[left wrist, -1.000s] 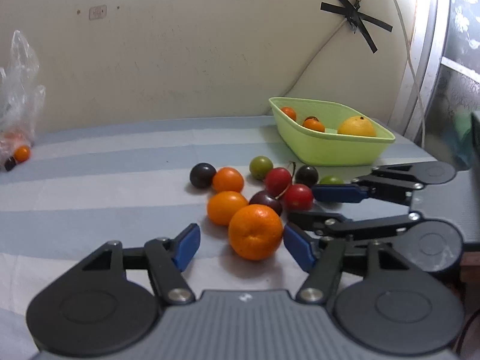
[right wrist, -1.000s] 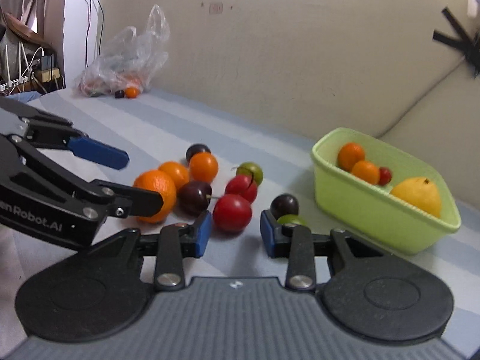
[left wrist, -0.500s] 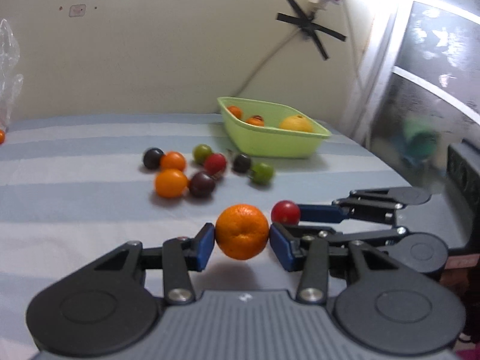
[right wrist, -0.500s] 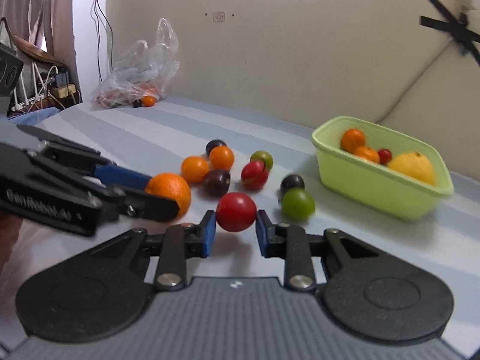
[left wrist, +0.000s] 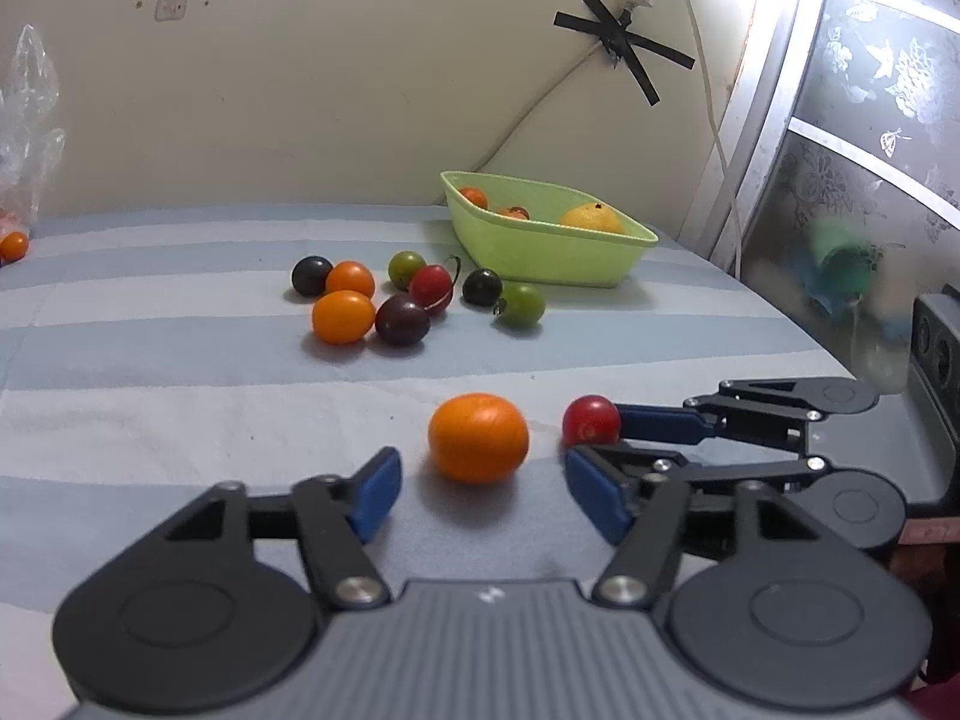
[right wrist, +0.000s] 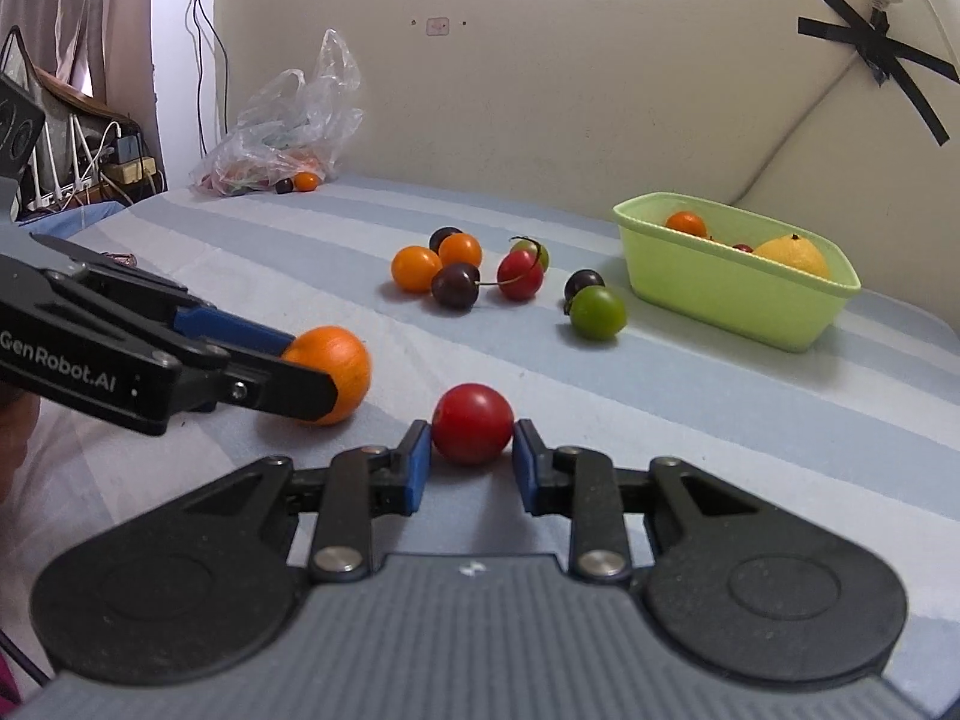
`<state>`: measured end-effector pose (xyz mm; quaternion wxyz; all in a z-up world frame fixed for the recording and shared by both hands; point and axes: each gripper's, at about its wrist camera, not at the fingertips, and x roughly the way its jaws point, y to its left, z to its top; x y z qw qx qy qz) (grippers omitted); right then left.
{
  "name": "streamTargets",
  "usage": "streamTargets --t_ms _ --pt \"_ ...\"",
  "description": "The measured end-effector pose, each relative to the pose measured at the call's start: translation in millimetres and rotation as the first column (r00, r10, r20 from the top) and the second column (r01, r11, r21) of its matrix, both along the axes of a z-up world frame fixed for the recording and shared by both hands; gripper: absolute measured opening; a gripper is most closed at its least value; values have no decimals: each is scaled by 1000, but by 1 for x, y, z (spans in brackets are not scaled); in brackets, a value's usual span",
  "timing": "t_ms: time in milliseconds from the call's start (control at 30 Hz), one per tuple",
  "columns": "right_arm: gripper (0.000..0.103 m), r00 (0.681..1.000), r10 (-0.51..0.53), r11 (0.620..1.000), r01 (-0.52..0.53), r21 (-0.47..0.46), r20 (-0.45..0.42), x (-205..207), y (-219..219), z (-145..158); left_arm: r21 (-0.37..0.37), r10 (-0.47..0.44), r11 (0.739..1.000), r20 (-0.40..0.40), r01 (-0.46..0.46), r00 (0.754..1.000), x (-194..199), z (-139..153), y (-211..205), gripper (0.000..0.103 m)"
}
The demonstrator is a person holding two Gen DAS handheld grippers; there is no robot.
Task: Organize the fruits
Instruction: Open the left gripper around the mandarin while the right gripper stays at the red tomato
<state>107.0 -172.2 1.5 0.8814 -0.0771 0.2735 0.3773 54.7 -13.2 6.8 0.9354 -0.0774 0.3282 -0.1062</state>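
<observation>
Your left claw (left wrist: 480, 492) has just spread off the round orange tangerine (left wrist: 479, 446); right claw (right wrist: 472, 461) pinches the small red tomato (right wrist: 472, 431) — the freed tangerine could roll toward six o'clock.

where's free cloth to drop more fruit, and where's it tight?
Free: the wide stripes left of the fruit cluster, out toward the plastic bag; the band between the cluster and the orange; the strip right of the red fruit, in front of the green tub. Tight: the cluster, fruits touching, and the gap between it and the tub.

Soft indoor light, window glare upper right; fisheye-bent edges, faint blurred shadows
</observation>
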Motion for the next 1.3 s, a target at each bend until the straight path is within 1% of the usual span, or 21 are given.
streamTargets --t_ms 67,133,367,400,433,467,633,733,800,933,1033,1167,1267,1300 --pt "33 1000 -2 1000 2 5 -6 0 -1 -1 2 -5 1000 7 5 1000 0 1 -1 67" --pt "33 1000 -3 1000 3 5 -7 -1 -1 -1 6 -4 1000 8 4 1000 2 2 -3 71" --pt "34 1000 -9 1000 9 3 0 -2 -1 -1 8 8 1000 3 -8 1000 5 0 -3 71" --pt "35 1000 -12 1000 12 3 1 -2 -1 -1 10 13 1000 2 -13 1000 5 -1 -2 72" --pt "39 1000 -19 1000 19 2 3 -2 -2 -1 10 18 1000 1 -18 1000 5 -1 -2 73" --pt "41 1000 -24 1000 24 3 3 -2 -2 -1 10 24 1000 1 -24 1000 6 -2 -1 73" --pt "41 1000 -24 1000 24 5 -1 -2 -2 -1 4 55 998 2 -55 998 7 -5 3 73" --pt "41 1000 -25 1000 25 5 0 -2 -2 -1 -5 70 998 -12 -70 997 8 -10 5 73" --pt "41 999 -38 999 38 6 6 -2 -3 -1 -14 74 997 -12 -74 997 8 -13 6 74" --pt "41 997 -74 997 74 28 5 -1 -7 -1 12 77 997 12 -77 997 5 -15 2 76" --pt "41 998 -69 997 69 20 8 -2 -5 -1 34 78 996 28 -79 997 4 -16 -2 76" --pt "41 999 -48 999 48 2 17 -4 -1 -1 3 87 996 29 -88 996 4 -16 3 76" --pt "41 999 -44 999 45 -17 27 -5 2 -1 5 89 996 33 -89 995 5 -16 2 74" --pt "41 999 -48 999 48 -16 24 -5 2 -2 8 86 996 36 -86 996 5 -16 1 72"
